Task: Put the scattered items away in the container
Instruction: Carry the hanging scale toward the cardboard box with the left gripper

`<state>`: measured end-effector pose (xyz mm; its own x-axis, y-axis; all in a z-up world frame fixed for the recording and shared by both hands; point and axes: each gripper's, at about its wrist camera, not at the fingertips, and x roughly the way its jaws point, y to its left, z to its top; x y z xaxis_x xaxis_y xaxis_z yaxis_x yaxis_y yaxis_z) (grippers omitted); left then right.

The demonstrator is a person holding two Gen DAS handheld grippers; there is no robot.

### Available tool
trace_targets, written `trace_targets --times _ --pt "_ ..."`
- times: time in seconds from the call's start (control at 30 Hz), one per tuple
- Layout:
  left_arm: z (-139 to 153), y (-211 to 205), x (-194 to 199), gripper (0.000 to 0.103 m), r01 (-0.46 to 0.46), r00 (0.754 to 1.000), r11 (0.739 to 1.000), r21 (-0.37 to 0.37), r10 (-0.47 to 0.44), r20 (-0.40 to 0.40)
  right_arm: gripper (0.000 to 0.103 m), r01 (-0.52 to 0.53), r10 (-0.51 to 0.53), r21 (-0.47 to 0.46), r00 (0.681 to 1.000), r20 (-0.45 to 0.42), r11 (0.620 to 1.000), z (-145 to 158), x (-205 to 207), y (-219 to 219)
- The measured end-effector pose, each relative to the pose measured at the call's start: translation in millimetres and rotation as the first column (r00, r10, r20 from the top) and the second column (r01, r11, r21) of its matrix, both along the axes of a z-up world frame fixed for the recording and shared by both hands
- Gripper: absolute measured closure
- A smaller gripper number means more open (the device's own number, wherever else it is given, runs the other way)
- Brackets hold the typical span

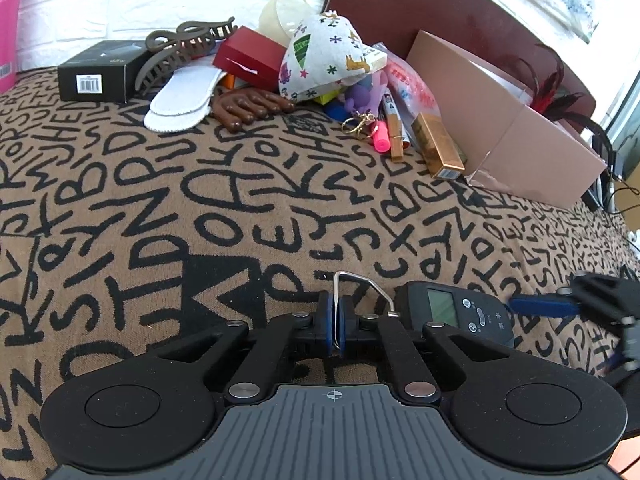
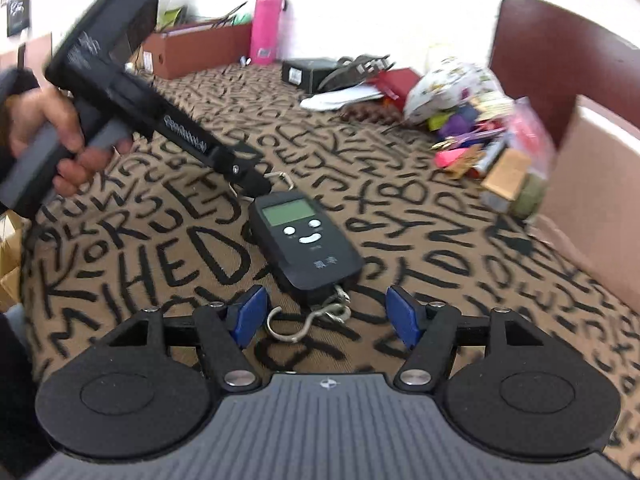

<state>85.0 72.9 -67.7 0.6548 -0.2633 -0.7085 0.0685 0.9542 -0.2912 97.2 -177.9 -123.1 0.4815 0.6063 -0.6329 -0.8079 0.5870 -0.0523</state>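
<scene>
Brown cloth (image 1: 168, 208) printed with black letters covers the whole work surface. On it, near my end, lies the scale (image 2: 306, 246), a black hand-held unit with a green screen and three pale buttons, flat and face up. Its wire loop (image 1: 356, 284) sticks out at the screen end; its hook (image 2: 308, 320) lies on the cloth at the other end.

My left gripper (image 1: 337, 328) has its blue pads pressed together on the wire loop, so the tongs are closed and gripping it. In the right wrist view the same gripper (image 2: 248, 178) comes in from the upper left, held by a hand (image 2: 52, 136) around its grey handle.

My right gripper (image 2: 327, 316) is spread, pads apart on either side of the hook and touching nothing; the tongs stand open. From the left wrist view, one blue finger (image 1: 540, 306) of it shows just beside the scale body.

Well beyond the scale, the clutter sits heaped: a black box (image 1: 100, 70), a hair claw (image 1: 180, 50), white insoles (image 1: 182, 98), a red box (image 1: 252, 58), a printed pouch (image 1: 324, 56), a pink marker (image 1: 382, 140) and a gold box (image 1: 438, 144). Touching that heap on its right, the pink container (image 1: 516, 128) lies tipped, mouth open.
</scene>
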Motion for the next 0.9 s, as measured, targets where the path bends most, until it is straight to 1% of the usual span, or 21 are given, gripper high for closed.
trace_targets --times 0.03,0.07,0.1,0.2,0.3,0.43,0.53,0.67,0.73,0.8,0.9 --pt "0 0 0 0.103 0.001 1.000 1.000 0.000 -0.001 -0.001 0.033 0.007 -0.006 0.034 1.000 -0.016 0.999 -2 4 2" --pt "0 0 0 0.103 0.001 1.000 1.000 0.000 -0.001 -0.001 0.035 0.025 -0.023 0.056 0.999 -0.044 0.998 -4 9 5" --pt "0 0 0 0.103 0.002 1.000 1.000 0.004 -0.002 0.000 0.039 0.039 -0.035 0.069 0.998 -0.058 0.997 -4 10 7" --pt "1 -4 -1 0.103 0.003 1.000 0.999 0.032 -0.003 0.007 0.041 0.044 -0.044 0.020 0.999 -0.029 0.999 1 2 15" --pt "2 -10 -3 0.103 0.004 1.000 0.999 0.043 -0.005 0.011 0.041 0.070 -0.069 0.030 0.996 -0.049 0.997 3 -2 10" --pt "7 -19 -3 0.103 0.012 1.000 0.999 0.035 -0.012 0.011 0.041 0.084 -0.083 0.038 0.996 -0.028 0.996 13 -7 0" --pt "14 -23 3 0.103 0.016 1.000 1.000 -0.001 -0.016 0.020 0.042 0.087 -0.087 0.045 0.996 -0.005 0.995 25 -4 -8" --pt "34 -34 15 0.103 0.035 0.997 0.999 -0.027 -0.033 0.066 0.042 0.105 -0.107 0.056 0.994 0.030 0.993 41 4 -21" --pt "46 -41 23 0.103 0.053 0.994 0.998 -0.031 -0.050 0.097 0.042 0.123 -0.126 0.075 0.991 0.042 0.990 52 10 -31" --pt "61 -51 35 0.103 0.078 0.989 0.996 -0.032 -0.074 0.132 0.042 0.146 -0.151 0.094 0.987 0.059 0.985 64 17 -42" --pt "85 -71 53 0.103 0.115 0.977 0.993 -0.018 -0.110 0.185 0.042 0.178 -0.189 0.098 0.975 0.117 0.979 82 26 -56"
